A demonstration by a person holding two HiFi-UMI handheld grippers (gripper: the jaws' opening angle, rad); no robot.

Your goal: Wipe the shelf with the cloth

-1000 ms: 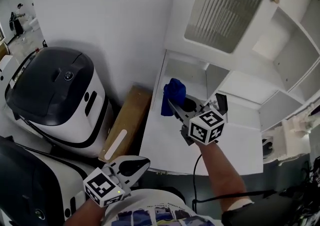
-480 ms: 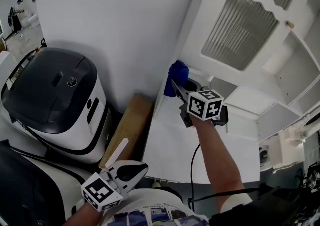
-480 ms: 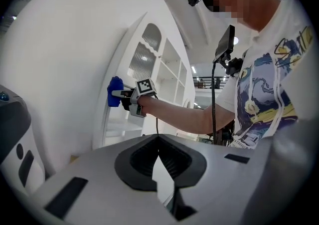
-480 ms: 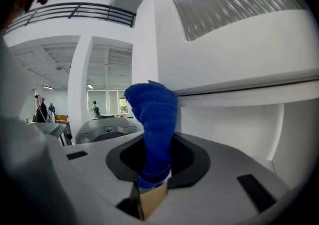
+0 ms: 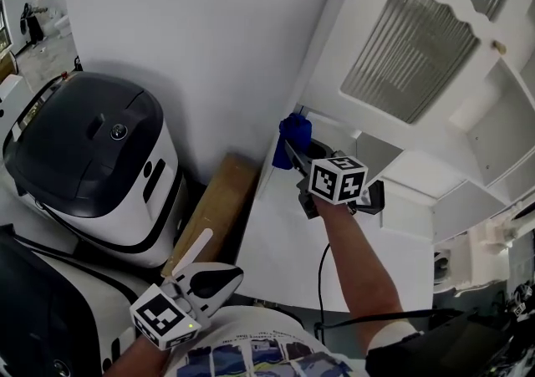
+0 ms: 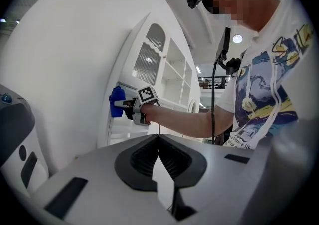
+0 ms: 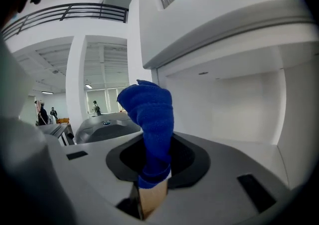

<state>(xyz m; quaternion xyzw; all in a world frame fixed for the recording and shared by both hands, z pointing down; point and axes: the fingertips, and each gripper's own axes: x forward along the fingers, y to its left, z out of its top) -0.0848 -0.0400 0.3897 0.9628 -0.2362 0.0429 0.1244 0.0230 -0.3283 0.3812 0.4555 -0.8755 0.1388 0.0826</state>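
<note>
My right gripper (image 5: pixel 287 150) is shut on a blue cloth (image 5: pixel 293 135), held up at the left front corner of the white cabinet's lower shelf opening (image 5: pixel 365 152). In the right gripper view the cloth (image 7: pixel 152 119) stands bunched upright out of the jaws, with the shelf recess (image 7: pixel 234 112) behind it to the right. The cloth seems just short of the shelf edge; whether it touches is unclear. My left gripper (image 5: pixel 234 272) hangs low near my body, shut and empty. From the left gripper view I see its shut jaws, the cloth (image 6: pixel 115 102) and the right gripper (image 6: pixel 124 104) ahead.
A white counter (image 5: pixel 280 254) lies below the shelf. The ribbed-glass cabinet door (image 5: pixel 410 41) hangs above. Two large black-and-white machines (image 5: pixel 92 158) stand at left, and a brown board (image 5: pixel 213 208) leans between them and the cabinet. More open compartments (image 5: pixel 493 133) lie to the right.
The right gripper has carried the cloth up from above the counter to the shelf's left front edge. The left gripper stays low, nearly still.
</note>
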